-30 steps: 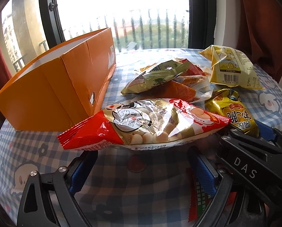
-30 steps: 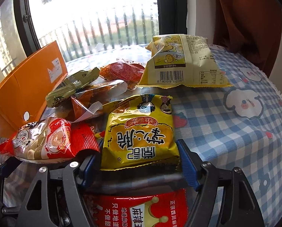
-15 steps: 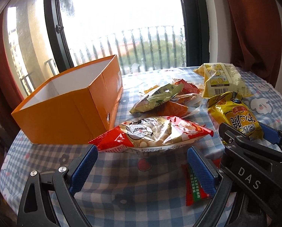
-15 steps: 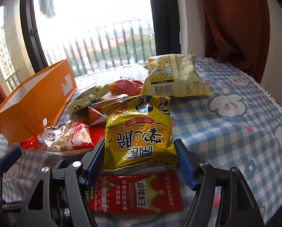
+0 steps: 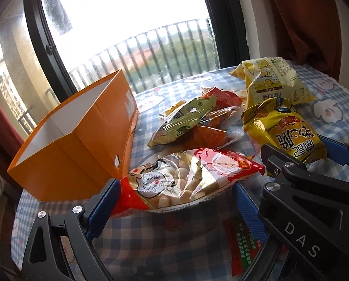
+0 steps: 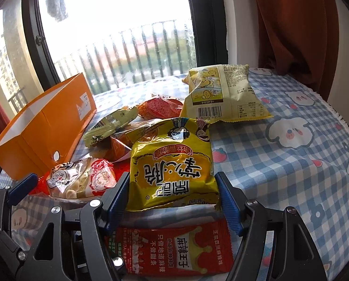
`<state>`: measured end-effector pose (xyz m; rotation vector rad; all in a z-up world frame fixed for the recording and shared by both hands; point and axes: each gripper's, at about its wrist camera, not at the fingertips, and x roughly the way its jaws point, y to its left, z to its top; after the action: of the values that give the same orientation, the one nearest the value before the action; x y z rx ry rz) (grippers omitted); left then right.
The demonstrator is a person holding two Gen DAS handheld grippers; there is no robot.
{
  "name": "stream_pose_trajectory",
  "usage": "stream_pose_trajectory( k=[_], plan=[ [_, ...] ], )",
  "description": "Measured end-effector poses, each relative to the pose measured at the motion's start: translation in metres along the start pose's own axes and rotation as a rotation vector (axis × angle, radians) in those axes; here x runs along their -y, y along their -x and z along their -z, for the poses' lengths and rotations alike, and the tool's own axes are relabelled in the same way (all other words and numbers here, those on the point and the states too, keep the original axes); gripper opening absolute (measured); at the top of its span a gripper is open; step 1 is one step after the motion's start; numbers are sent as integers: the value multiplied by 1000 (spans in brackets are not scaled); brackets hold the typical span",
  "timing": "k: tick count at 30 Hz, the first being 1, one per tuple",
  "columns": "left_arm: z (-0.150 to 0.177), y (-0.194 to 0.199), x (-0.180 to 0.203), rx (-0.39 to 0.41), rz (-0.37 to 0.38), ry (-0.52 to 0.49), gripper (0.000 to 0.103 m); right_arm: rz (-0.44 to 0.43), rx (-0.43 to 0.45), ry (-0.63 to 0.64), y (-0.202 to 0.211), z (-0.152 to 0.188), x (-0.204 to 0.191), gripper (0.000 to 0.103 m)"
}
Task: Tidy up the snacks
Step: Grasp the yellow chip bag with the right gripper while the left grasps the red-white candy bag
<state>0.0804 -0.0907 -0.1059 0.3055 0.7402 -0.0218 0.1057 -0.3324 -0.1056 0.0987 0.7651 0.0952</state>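
Tablecloth [image 6: 280, 164]; yellow packet [image 6: 172, 171] between right claw [image 6: 173, 199] pads.

Black-framed grippers, ribbed blue fingers [image 6: 228, 205], silver screw heads, white "DAS" lettering on one.

A blue-and-white checked tablecloth [image 6: 291, 154] printed with cartoon animals and strawberries covers the table. Beyond the table's far edge stands a dark-framed window [image 6: 118, 30] with a barred railing [image 6: 137, 53] outside. A rust-brown curtain [image 6: 296, 23] hangs by the far right corner.
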Motion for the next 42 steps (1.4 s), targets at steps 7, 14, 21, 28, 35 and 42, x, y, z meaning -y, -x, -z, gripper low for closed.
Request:
stream_pose_trajectory(
  k=[7,14,21,28,35,42],
  plan=[
    [-12,-25,2,-66,44,0,89,-3,-28,-26,-19,-9,6,73],
    [-12,-28,-9,-100,114,65,60,-15,-57,-36,-28,-10,6,73],
    [-5,-12,-12,-84,151,108,49,-20,-38,-31,-15,-8,2,73],
    [1,12,-19,-46,164,142,48,-25,8,-3,12,-5,-8,73],
    [1,41,-29,-1,170,181,48,-31,61,17,42,-10,-17,73],
    [-6,67,-42,49,165,207,47,-42,112,30,68,-20,-26,73]
  ],
)
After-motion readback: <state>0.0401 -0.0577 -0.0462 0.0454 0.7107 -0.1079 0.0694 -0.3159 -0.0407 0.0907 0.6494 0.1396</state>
